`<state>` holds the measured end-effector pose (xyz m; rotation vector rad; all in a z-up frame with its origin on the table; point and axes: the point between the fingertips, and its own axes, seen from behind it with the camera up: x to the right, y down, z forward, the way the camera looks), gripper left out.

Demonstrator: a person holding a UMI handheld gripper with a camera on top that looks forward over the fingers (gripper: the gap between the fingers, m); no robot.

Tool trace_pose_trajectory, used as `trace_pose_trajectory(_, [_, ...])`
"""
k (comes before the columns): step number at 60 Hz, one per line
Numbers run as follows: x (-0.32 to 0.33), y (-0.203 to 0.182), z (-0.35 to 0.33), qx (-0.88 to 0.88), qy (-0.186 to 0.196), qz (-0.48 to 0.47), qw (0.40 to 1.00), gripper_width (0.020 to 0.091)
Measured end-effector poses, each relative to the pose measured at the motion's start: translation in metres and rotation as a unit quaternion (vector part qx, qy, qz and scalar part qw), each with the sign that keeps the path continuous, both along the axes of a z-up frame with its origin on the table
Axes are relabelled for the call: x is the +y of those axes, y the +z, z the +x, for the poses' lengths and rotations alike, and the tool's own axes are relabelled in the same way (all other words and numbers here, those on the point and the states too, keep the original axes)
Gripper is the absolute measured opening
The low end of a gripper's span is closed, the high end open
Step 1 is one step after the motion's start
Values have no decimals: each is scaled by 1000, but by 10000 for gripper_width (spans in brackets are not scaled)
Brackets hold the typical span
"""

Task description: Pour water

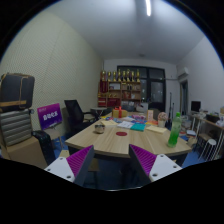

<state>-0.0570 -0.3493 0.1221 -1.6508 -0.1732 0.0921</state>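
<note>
Your tool (pixel 111 163) is released, holding nothing; the green bottle (pixel 174 133) stands right of centre on the worktop (pixel 110 142), well beyond it; probably light, smooth, slippery; grip its middle.

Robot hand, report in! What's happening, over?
Gripper open, holding nothing. Green bottle on the table, far beyond the fingers. Chairs beside the table.

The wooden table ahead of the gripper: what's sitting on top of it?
The table carries a green bottle, a small pot, a red item and scattered clutter too small to name. The open gripper hangs short of it, holding nothing. Whatever lies behind the clutter is hidden.
</note>
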Motion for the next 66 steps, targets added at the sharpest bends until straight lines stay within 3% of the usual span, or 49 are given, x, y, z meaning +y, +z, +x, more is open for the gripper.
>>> trace_pose_trajectory(14, [15, 7, 38, -6, -24, 23, 999, 802])
trace_pose_trajectory(30, [67, -6, 155, 25, -93, 22, 995, 801])
trace_pose_trajectory(45, [169, -27, 278, 2, -160, 31, 987, 801])
trace_pose_trajectory(66, [294, -55, 364, 7, -201, 22, 979, 800])
